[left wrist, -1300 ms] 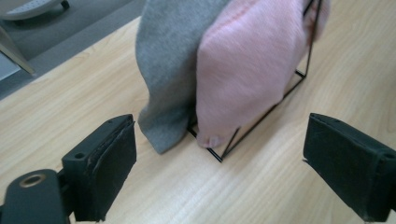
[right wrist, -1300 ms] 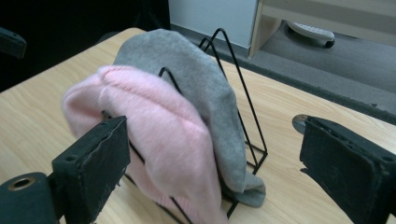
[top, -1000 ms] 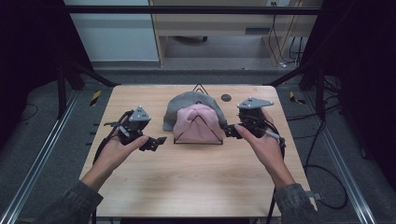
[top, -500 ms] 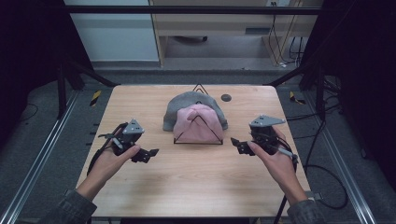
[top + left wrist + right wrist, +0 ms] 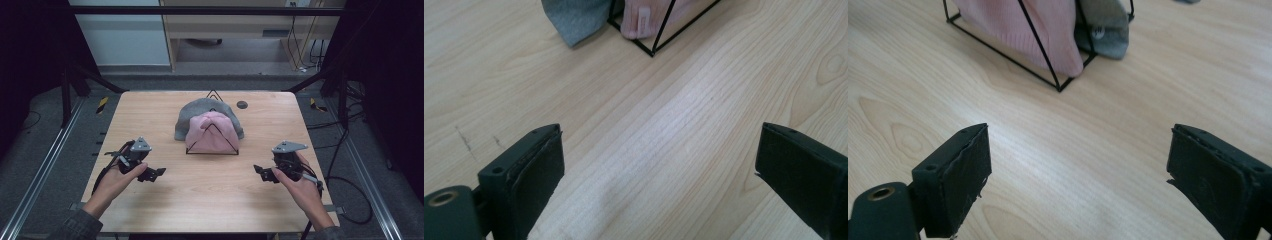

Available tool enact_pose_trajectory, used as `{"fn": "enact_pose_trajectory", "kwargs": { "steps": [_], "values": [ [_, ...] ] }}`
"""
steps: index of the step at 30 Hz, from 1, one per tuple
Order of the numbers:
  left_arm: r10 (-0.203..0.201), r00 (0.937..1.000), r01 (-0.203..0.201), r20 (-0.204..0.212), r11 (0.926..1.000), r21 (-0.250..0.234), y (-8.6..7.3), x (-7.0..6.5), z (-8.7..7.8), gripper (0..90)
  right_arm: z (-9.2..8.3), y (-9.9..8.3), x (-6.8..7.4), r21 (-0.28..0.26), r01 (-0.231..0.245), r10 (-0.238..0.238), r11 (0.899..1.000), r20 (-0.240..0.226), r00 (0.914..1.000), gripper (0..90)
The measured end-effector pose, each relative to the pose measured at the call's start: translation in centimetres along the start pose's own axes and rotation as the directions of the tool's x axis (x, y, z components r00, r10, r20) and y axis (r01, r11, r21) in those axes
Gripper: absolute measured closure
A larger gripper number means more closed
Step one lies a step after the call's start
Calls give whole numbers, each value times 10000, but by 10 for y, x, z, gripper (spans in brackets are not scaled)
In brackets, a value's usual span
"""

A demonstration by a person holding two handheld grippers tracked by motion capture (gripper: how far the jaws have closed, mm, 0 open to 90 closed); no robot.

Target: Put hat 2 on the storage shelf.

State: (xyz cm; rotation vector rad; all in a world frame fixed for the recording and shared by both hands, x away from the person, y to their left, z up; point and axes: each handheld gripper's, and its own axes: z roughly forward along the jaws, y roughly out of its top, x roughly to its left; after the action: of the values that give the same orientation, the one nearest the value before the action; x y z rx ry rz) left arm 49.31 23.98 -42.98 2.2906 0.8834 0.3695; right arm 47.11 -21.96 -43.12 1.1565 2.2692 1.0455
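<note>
No text reads; the pink hat's tag seems blank.

Compared with one second ago, both hands are now further back from the hats, toward the person's side of the table. The left gripper was just beside the left edge of the pink hat and the black wire stand; now it is well apart from them, lower and more to the left. The right gripper was close to the right corner of the stand; now it is also well apart, nearer the table's front right part.
</note>
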Motion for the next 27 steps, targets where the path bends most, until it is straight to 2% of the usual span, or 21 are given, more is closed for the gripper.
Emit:
{"fn": "enact_pose_trajectory", "kwargs": {
  "steps": [8,18,27],
  "values": [
    [-113,9998,110,151,9997,236,-14,2,8,55,12,-21,2,473,-69,77,9989,-158,9998,109],
    [-296,9990,279,337,9984,497,-34,0,20,58,24,-30,11,861,-5,39,9963,-401,9992,108],
    [-223,9990,201,377,9981,580,-43,-2,22,57,32,-36,17,1074,67,-5,9942,-578,9983,107]
  ]
}}
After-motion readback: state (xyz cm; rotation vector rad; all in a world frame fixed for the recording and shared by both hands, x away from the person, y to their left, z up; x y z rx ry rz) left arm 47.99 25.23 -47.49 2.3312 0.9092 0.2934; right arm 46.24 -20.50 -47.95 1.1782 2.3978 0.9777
